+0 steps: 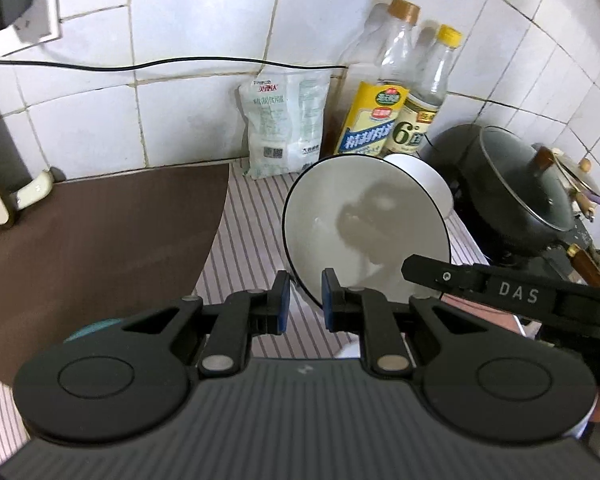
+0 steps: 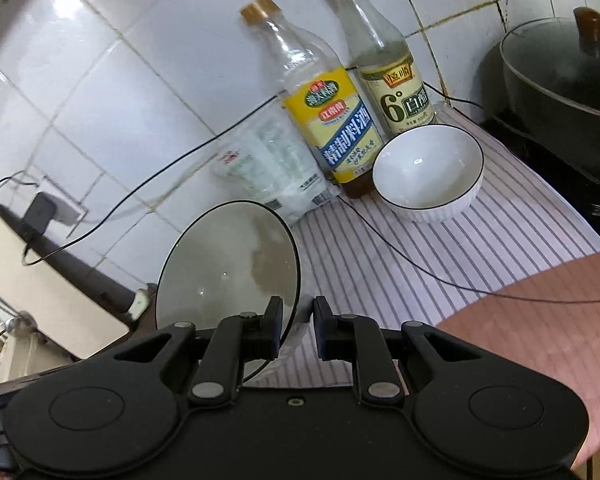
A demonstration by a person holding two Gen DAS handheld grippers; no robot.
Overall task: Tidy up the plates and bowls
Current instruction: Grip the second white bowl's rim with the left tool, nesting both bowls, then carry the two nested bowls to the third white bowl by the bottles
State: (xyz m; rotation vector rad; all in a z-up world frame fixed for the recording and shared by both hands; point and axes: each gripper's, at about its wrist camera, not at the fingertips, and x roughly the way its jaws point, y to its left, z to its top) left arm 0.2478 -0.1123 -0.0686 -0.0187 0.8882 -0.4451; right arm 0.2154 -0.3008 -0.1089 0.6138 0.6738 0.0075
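Plate tilted up on edge between both hand-held grippers, bowl far behind it.

L hand-held gripper (image 1: 305,300): jaws apart, plate (image 1: 364,228) rim sits in the gap, pads not pressing it. R hand-held gripper (image 2: 297,330): jaws also apart w/ plate (image 2: 228,268) edge between them, left pad just beside rim; can't tell if touching. White ribbed bowl (image 2: 428,174) upright on striped surface (image 2: 480,248), far side, near 2 bottles (image 2: 332,120) & salt bag (image 2: 272,168) by tiled wall. Dark lidded pot (image 2: 560,80) far right. Brown mat (image 1: 100,248) left.
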